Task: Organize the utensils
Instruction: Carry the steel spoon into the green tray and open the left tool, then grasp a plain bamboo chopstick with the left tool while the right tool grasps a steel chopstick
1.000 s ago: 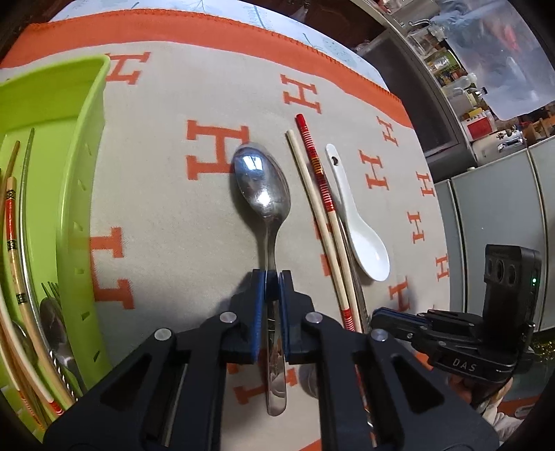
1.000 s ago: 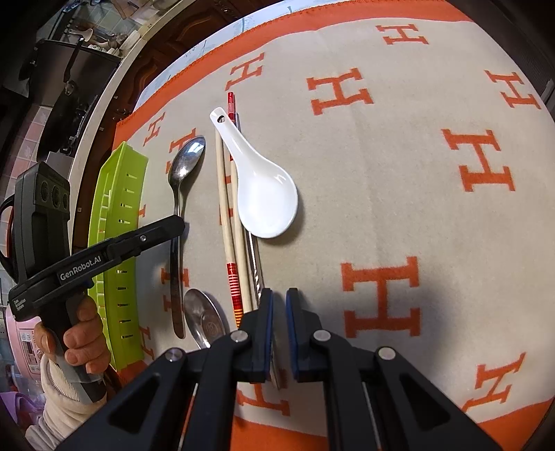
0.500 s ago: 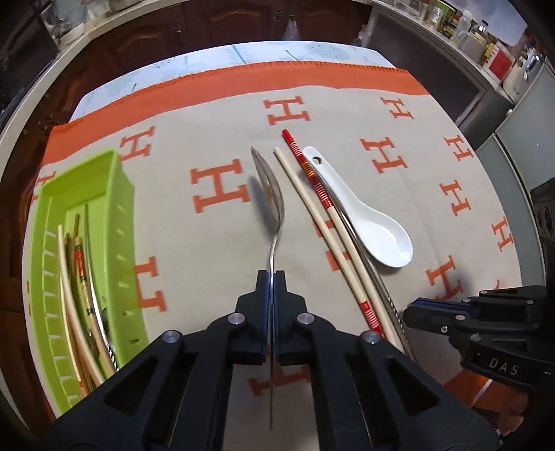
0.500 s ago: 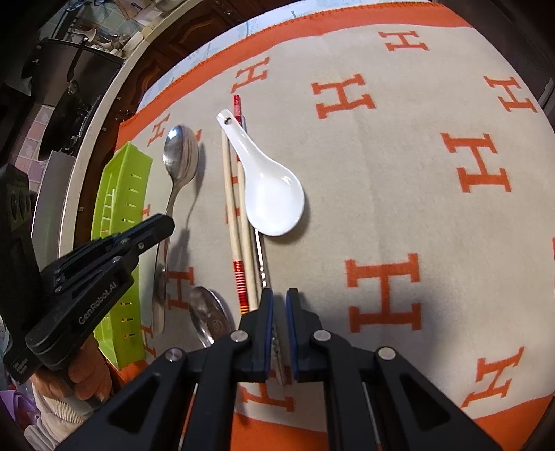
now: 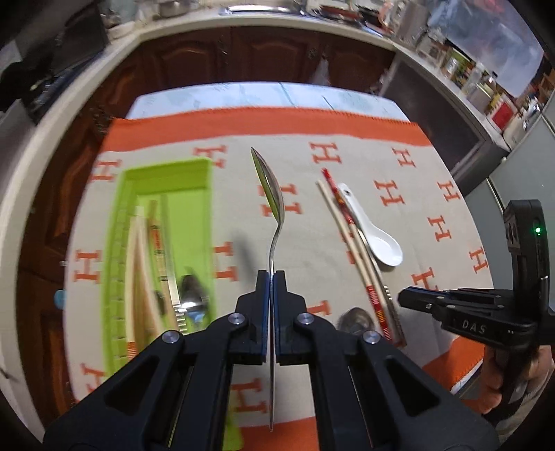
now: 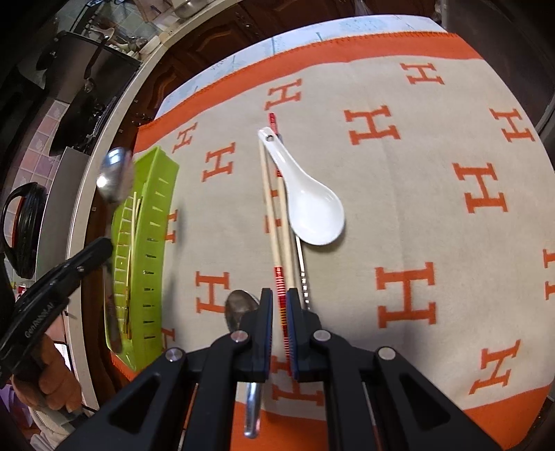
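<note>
My left tongs (image 5: 270,277) pinch the metal spoon (image 5: 272,194) by its handle, lifted clear of the surface. I carry it toward nine o'clock, level over the green tray (image 5: 194,222), and lower before releasing. Right tongs (image 6: 278,305) hover narrowly parted over the chopsticks (image 6: 277,222).

place: home kitchen | we see wood cabinets (image 5: 270,52) under a pale counter (image 5: 180,26) at 12 o'clock | jars (image 5: 485,86) at 2 o'clock | hanging pans (image 6: 92,69) at 10 o'clock | cloth-covered table (image 6: 433,225) with utensils
</note>
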`<state>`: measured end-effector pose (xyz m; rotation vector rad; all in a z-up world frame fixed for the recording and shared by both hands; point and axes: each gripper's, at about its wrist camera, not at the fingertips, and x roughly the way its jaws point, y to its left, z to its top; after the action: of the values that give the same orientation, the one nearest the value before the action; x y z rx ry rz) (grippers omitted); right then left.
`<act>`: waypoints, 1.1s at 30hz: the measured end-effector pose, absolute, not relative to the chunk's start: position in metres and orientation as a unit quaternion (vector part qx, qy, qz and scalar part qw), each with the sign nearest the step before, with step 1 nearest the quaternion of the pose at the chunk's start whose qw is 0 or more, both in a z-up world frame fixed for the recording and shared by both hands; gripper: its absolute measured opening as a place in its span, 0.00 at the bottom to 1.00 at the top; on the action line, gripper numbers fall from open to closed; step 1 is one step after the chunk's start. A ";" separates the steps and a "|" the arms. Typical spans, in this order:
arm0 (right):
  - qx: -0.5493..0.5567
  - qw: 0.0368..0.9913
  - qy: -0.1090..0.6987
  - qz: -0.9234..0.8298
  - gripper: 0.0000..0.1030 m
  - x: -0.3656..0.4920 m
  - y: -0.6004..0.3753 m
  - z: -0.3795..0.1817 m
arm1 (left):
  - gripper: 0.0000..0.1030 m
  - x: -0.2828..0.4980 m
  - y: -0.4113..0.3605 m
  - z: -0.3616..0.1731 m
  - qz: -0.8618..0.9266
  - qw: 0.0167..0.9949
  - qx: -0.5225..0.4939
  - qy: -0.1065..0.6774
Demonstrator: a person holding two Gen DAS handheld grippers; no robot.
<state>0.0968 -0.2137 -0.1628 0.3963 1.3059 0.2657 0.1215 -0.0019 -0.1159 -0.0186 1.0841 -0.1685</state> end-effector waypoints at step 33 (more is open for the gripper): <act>0.169 0.764 0.614 0.104 0.07 0.095 -0.201 -0.169 | 0.49 0.111 0.067 -0.138 0.051 0.853 0.013 0.519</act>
<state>0.0948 -0.2011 -0.1691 0.3684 1.3354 0.2253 0.1106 0.0673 -0.1376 0.0275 1.0930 0.1065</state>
